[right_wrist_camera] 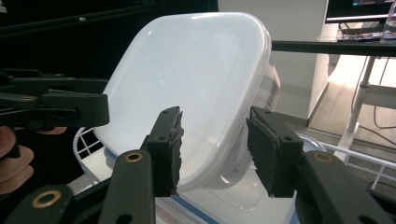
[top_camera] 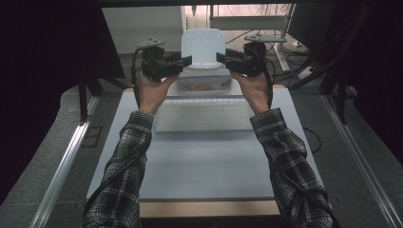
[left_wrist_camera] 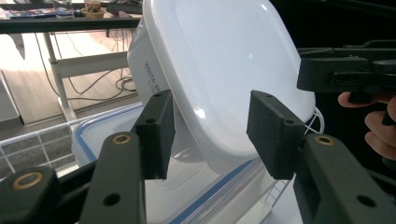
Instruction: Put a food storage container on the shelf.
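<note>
Two grippers, upper centre of the high view: left gripper point(top_camera: 186, 61) and right gripper point(top_camera: 222, 57), jaws parted, flanking a tilted white container point(top_camera: 203, 43) without pressing it. It leans on a blue-rimmed lidded box point(top_camera: 204, 83), contents blurred. White wire rack point(top_camera: 204, 114) partly cut off. Grey table point(top_camera: 204, 166); dark surroundings, cables behind.

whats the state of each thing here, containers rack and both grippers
white container: closed with its lid, tilted on edge, leaning back
blue-rimmed box: lid on, flat beneath it
wire rack: flat on table
left gripper: open, jaws straddling container's edge
right gripper: open, straddling opposite edge
</note>
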Demonstrator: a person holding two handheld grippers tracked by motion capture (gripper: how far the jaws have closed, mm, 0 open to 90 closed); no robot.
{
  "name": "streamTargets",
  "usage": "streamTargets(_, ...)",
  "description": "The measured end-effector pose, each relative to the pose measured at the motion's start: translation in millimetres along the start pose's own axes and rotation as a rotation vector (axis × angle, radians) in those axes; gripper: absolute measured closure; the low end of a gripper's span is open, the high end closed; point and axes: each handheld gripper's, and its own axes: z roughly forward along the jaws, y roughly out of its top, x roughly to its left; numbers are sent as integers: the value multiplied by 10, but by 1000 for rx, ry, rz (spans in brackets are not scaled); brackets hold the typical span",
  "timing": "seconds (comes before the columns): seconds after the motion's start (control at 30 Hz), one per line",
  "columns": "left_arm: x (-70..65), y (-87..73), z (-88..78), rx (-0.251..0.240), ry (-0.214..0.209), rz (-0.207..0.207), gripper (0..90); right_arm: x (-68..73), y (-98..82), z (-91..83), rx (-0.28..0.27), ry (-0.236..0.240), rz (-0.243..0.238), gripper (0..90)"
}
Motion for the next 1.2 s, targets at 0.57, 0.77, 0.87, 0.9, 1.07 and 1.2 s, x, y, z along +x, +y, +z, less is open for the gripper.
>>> streamTargets(0.57, 5, 14, -70, -1, 17, 2, 582, 2, 19, 6, -2, -32, -15, 551)
streamTargets(0.77, 33, -6, -101, 5, 26, 6, 610, 7, 3, -18, 12, -25, -24, 599)
streamTargets(0.87, 75, -13, -113, -4, 45, -6, 617, 1, -10, -32, 7, -25, -31, 626)
streamTargets(0.9, 96, -16, -118, -1, 58, -7, 635, -7, -16, -35, 6, -28, -35, 646)
streamTargets(1.07, 227, -44, -80, 26, 109, -28, 778, -94, -50, -20, 21, -59, -36, 806)
streamTargets(1.2, 320, -52, 8, 42, 153, -27, 859, -155, -76, 82, 38, -92, -52, 894)
